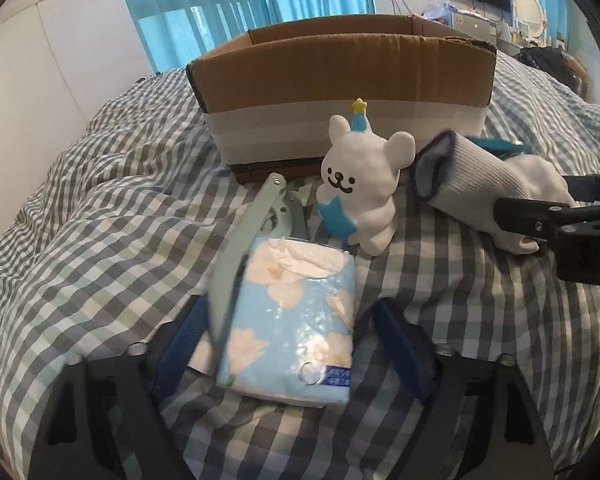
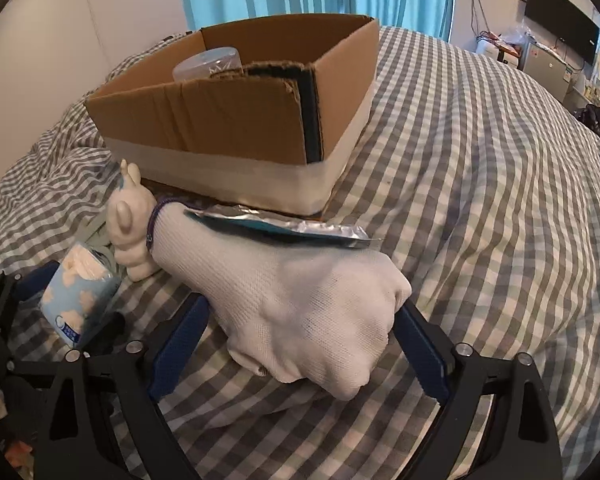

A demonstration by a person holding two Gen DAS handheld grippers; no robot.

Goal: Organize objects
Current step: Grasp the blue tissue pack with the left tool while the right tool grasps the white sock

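White glove lying cuff-first toward the bear figurine, between the right gripper's spread fingers; left gripper's likewise spread.

Black tongs, blue pads

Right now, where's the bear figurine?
Left wrist view: the bear figurine stands upright on the checked bedspread in front of the cardboard box, between the tissue pack and the white glove.
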